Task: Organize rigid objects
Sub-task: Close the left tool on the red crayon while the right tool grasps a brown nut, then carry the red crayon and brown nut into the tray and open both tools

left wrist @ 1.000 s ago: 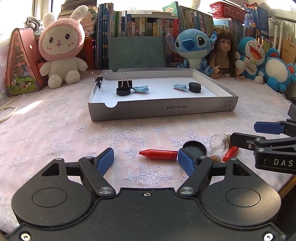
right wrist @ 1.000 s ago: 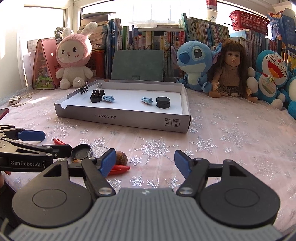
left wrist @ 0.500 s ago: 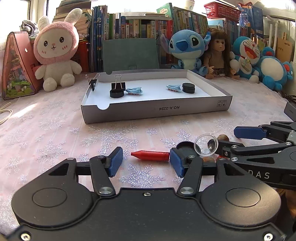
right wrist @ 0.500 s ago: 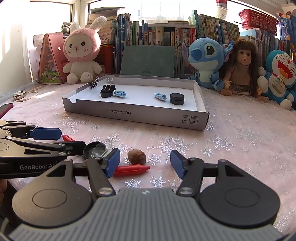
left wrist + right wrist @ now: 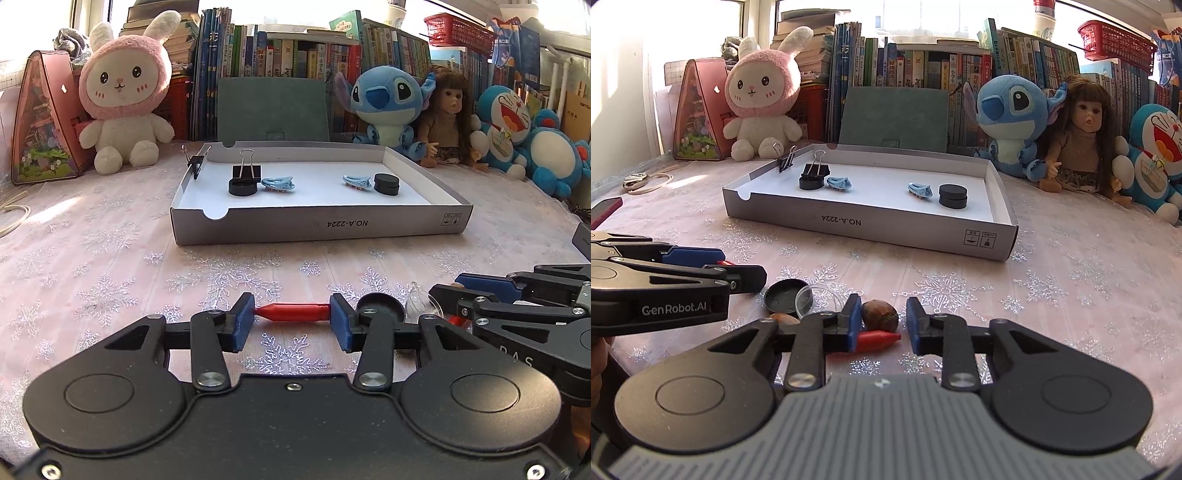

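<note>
A shallow grey cardboard tray [image 5: 317, 225] sits mid-worktop, its white floor holding two black round caps [image 5: 242, 187] [image 5: 386, 183], two pale blue hair clips [image 5: 279, 183] [image 5: 357, 182] and a black binder clip [image 5: 246, 171] standing just behind the left cap; another binder clip [image 5: 195, 162] grips the tray's left wall.

Nearer, on the pink snowflake cloth [image 5: 110, 266] covering the worktop, lies the loose pile. The left tool [image 5: 292, 319] has just been closing and its blue pads now press both ends of a red crayon [image 5: 293, 312] lying crosswise. Just to its right are an upturned black lid [image 5: 788, 296] and a clear dome-shaped piece [image 5: 822, 301].

The right tool [image 5: 880, 325] has just been closing too; a brown nut [image 5: 880, 315] sits between its pads, touching the left one, with a sliver of gap at the right, so I cannot tell if it is clamped. A second red crayon [image 5: 877, 338] lies under it.

Behind the tray stand a green folder [image 5: 272, 109], a pink bunny plush [image 5: 125, 98], a blue plush [image 5: 388, 107], a doll [image 5: 448, 118] and rows of books [image 5: 280, 55]
</note>
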